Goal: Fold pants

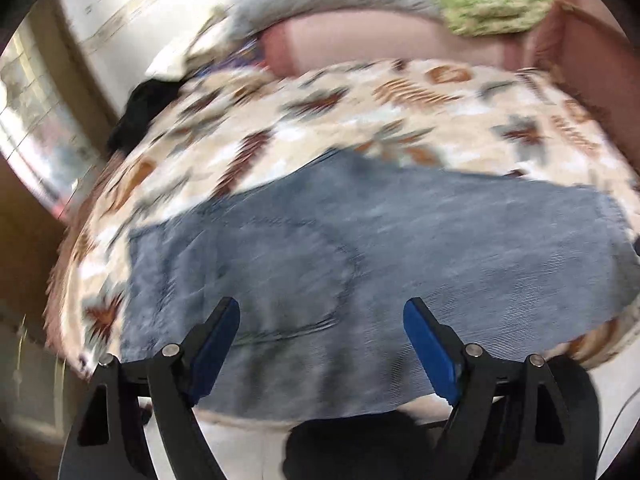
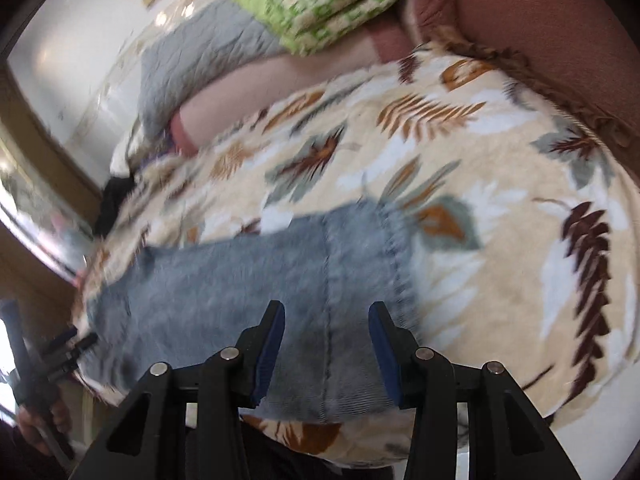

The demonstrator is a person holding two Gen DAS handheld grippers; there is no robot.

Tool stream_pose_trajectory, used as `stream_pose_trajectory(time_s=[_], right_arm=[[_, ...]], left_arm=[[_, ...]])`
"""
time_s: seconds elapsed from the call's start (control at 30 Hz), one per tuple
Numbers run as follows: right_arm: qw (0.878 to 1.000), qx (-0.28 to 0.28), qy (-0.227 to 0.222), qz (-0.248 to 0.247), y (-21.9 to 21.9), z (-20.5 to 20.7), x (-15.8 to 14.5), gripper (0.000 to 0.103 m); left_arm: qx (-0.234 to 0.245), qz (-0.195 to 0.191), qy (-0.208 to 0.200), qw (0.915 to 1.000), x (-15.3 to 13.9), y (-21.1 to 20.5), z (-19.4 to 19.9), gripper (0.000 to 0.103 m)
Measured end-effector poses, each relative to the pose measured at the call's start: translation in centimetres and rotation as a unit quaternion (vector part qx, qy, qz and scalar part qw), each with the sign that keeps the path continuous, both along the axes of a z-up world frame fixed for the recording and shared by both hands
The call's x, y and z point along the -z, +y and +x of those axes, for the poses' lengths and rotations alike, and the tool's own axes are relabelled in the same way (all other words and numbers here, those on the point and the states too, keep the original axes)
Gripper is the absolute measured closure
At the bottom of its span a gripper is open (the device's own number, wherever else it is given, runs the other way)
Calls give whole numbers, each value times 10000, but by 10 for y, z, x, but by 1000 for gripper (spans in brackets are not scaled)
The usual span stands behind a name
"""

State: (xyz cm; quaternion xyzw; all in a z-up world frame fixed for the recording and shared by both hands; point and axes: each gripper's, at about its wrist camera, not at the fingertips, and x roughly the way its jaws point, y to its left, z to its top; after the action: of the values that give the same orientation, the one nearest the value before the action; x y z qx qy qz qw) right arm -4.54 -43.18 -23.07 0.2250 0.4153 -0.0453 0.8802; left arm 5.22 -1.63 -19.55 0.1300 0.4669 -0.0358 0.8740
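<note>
Blue jeans (image 1: 360,248) lie flat on a leaf-print blanket (image 1: 304,120) covering a sofa (image 2: 540,12). Only the right wrist view shows the left gripper (image 2: 76,340) at the jeans' far end; left gripper wide open, right gripper (image 2: 327,322) partly open, both empty.

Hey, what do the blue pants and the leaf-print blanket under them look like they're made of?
Pants: likely denim, faded matte blue with visible twill lines and stitched seams. Blanket: probably plush fleece, its nap looking soft and fuzzy, though motion blur leaves that open.

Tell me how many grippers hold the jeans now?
0. The left gripper hangs open over the jeans; the right gripper hangs open over their hem end.
</note>
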Motion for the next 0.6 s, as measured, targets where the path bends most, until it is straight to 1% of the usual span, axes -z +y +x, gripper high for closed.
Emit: stream_pose_trajectory(time_s=[0.03,0.07,0.1,0.13,0.2,0.23,0.27,0.3,0.33,0.37,0.4,0.43,0.47,0.5,0.57,0.6], right_arm=[[9999,-28,116,7,5,2,6,56],[9998,-73,185,61,8,4,11,56],[9996,-126,226,124,13,6,16,56],[9995,-143,263,93,17,7,20,56],[9989,-140,452,-63,21,10,31,55],[9986,-131,507,-112,21,11,35,55],[9988,-127,453,-140,22,9,35,55],[9989,-123,438,-135,22,7,34,55],[9987,-107,476,-125,21,6,33,56],[9986,-88,507,-126,21,5,31,56],[9986,-74,506,-146,20,4,27,56],[9987,-66,468,-179,21,2,22,56],[9990,-74,405,-196,21,1,17,56],[9992,-89,328,-192,22,-1,11,56],[9996,-162,149,-198,28,-3,-1,55],[9995,-226,87,-216,32,-3,-6,55]], left_arm=[[-209,7,79,9997,5,14,5,18],[-323,34,118,9994,7,21,6,18],[-512,132,184,9984,13,34,10,18],[-688,250,226,9971,18,46,14,18],[-888,359,290,9950,31,61,19,18],[-966,426,396,9936,40,68,22,18],[-1041,443,587,9918,50,75,26,18],[-1086,225,658,9917,55,82,26,18],[-1135,125,594,9917,53,84,24,18],[-1119,155,563,9920,51,83,22,18],[-1004,267,451,9936,45,77,20,18],[-945,300,376,9944,42,74,18,18],[-875,300,260,9954,36,70,15,18],[-793,216,140,9965,29,66,12,18],[-683,104,-4,9976,17,60,7,18],[-644,106,-98,9978,11,56,4,18]])
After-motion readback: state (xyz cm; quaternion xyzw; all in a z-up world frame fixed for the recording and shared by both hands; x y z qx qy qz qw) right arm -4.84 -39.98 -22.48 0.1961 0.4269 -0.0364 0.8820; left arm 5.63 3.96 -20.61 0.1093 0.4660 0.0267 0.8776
